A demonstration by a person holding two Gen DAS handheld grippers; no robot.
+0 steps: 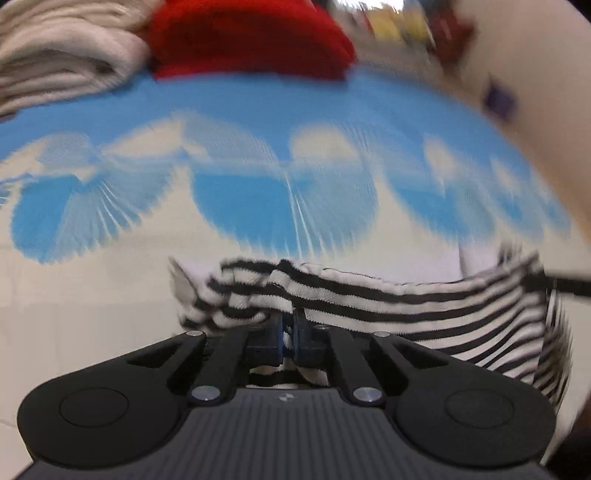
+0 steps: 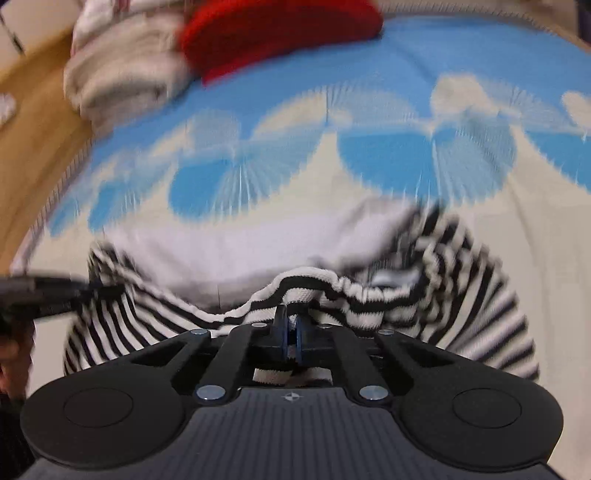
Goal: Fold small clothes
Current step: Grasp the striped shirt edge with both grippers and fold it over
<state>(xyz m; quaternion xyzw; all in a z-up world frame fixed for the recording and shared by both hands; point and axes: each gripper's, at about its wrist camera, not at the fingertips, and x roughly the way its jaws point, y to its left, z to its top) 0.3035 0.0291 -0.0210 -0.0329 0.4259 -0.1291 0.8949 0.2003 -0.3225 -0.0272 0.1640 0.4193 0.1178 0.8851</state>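
A small black-and-white striped garment (image 1: 424,306) with a plain white inner panel (image 2: 258,251) hangs stretched between both grippers over a blue-and-cream patterned cloth (image 1: 258,129). My left gripper (image 1: 289,317) is shut on the garment's striped edge. My right gripper (image 2: 291,317) is shut on the opposite striped edge (image 2: 314,291). The left gripper's tip shows in the right wrist view (image 2: 55,291), gripping the far corner. Both views are motion-blurred.
A folded red garment (image 1: 251,40) and a stack of folded beige cloth (image 1: 55,62) lie at the far edge of the patterned cloth. They also show in the right wrist view, red (image 2: 280,33) and beige (image 2: 122,77). A wooden floor (image 2: 33,129) is at left.
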